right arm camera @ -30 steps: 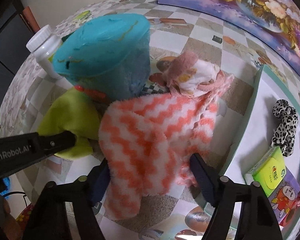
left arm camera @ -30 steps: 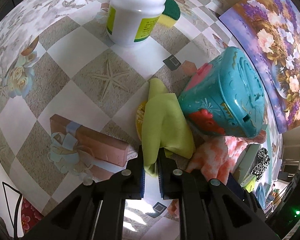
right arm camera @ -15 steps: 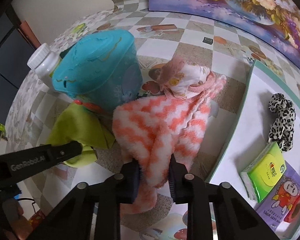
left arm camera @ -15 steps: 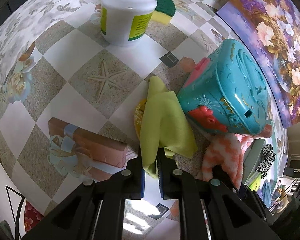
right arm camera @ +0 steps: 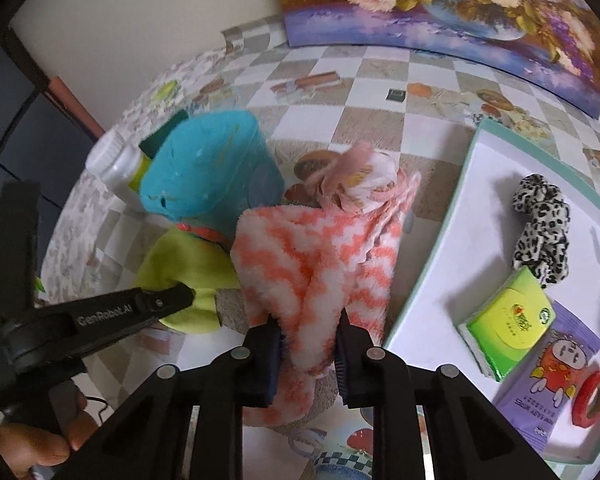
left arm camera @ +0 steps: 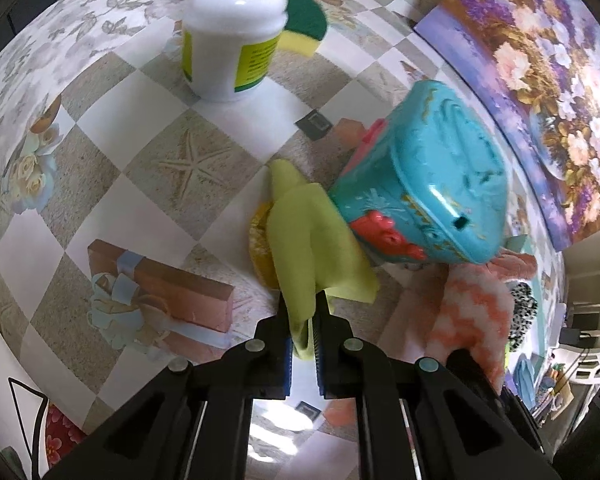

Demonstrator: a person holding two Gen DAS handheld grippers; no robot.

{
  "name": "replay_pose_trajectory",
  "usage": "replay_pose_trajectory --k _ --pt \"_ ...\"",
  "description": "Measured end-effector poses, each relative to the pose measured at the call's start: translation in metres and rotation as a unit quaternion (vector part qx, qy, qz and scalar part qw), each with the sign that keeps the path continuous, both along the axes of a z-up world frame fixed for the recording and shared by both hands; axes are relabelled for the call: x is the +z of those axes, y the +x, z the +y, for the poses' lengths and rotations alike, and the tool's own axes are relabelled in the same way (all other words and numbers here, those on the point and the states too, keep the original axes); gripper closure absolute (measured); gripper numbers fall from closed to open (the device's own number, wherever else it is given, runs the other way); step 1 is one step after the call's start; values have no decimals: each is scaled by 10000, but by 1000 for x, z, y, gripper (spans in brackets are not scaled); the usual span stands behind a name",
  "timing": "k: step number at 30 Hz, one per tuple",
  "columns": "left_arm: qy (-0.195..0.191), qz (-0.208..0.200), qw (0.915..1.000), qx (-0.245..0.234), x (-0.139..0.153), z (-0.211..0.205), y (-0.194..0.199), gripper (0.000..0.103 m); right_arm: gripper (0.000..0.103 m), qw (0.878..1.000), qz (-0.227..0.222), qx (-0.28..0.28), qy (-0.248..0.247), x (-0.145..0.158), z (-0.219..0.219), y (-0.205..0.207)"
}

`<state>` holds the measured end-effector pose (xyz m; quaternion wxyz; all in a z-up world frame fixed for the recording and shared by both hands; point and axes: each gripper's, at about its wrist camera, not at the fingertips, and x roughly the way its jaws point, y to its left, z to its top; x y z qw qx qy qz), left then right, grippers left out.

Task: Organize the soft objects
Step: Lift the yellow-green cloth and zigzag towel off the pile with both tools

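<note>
The left tool [left arm camera: 303, 312] is clenched on the near end of a yellow-green cloth [left arm camera: 312, 240], its two fingers pinching a narrow fold of it. In the left wrist view the cloth's long axis runs from the fingers away up the picture, ending in a pointed corner on the desk [left arm camera: 100, 128], with its right flank against the foot of a teal plastic box [left arm camera: 428, 196]. That box stands tilted, its red clasp facing the cloth. Beyond the cloth a white bottle [left arm camera: 236, 40] stands upright, a green and yellow sponge [left arm camera: 306, 26] just behind it. The right tool [right arm camera: 309, 330] is grasping an orange and white zigzag fleece cloth [right arm camera: 320, 256], the pads pressed into a bunched ridge of it near its lower edge. In the right wrist view this fleece cloth stretches lengthwise from the pads up and to the right, towards a small pink and white bundle of fabric [right arm camera: 360, 178] that touches its far end. It lies between the teal box on its left and a white tray [right arm camera: 452, 240] with a pale green rim on its right. In the tray are a leopard-print scrunchie [right arm camera: 540, 224], a green tissue pack [right arm camera: 508, 324] and a purple wipes pack [right arm camera: 548, 372], all apart from the fleece. A person's hand [right arm camera: 24, 444] holding the left tool shows at the lower left corner of that view.
</note>
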<state>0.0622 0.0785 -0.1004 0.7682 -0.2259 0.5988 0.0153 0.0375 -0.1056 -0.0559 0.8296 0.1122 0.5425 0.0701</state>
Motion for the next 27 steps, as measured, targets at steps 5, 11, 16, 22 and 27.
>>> replay_pose_trajectory --k 5,11,16,22,27 --pt "-46 -193 9997 -144 12 -7 -4 96 80 9995 -248 -144 136 15 -6 -5" --pt "-167 -552 9975 -398 34 -17 -11 97 80 9973 -544 -387 296 35 -23 -14" --pt "-217 -1022 9918 -733 61 -33 -20 97 80 9933 -857 -634 443 53 -42 -24" --pt "-249 -1541 9814 -1115 87 -50 -27 97 80 9867 -1177 -946 607 71 -67 -36" --pt "-10 -1150 9874 -1091 71 -50 -15 97 80 9857 -1114 -1082 649 69 -77 -36"
